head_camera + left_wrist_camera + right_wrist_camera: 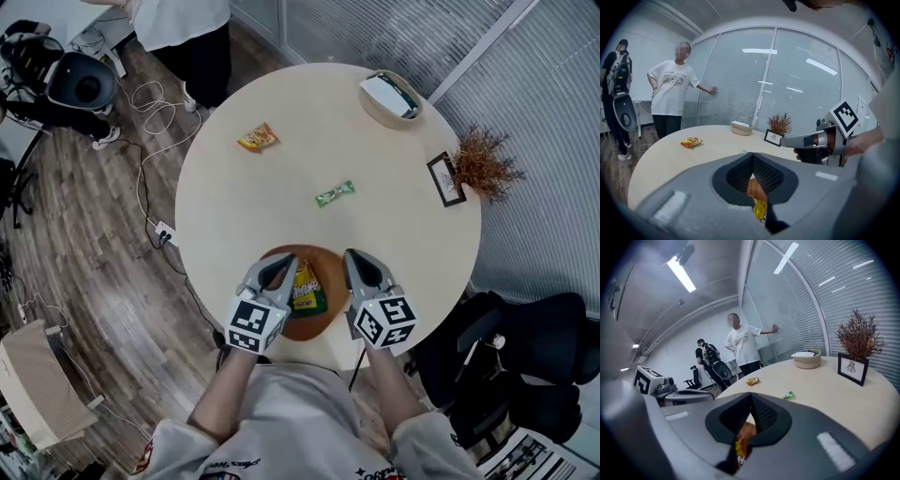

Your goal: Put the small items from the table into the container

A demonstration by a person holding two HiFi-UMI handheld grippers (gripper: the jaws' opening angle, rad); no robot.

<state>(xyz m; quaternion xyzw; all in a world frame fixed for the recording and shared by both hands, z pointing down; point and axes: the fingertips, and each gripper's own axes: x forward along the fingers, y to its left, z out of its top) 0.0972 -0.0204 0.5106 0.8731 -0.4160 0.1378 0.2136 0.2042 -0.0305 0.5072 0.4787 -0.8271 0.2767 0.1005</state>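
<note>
The brown container [321, 323] sits at the near edge of the round counter [234, 216], with a yellow packet [305, 286] lying in it. Two small items lie out on the counter, well apart from it: a green wrapped sweet [335, 193] near the middle and an orange packet [258, 139] farther back.

The left gripper [284, 262] and the right gripper [352, 255] hang over the container's left and right sides, with the yellow packet between them. Each gripper view shows its own jaws brought together at the tips, with nothing pinched between the pads. Through the gap beneath the closed tips, the yellow packet [740, 446] and a bit of brown container show below.

The head view alone shows the container's whole outline. The gripper views, looking low across the counter, show a basket [807, 363], a picture frame [852, 367] and a dried plant [858, 336] against the window blinds. A person [672, 98] stands beyond the far rim.
</note>
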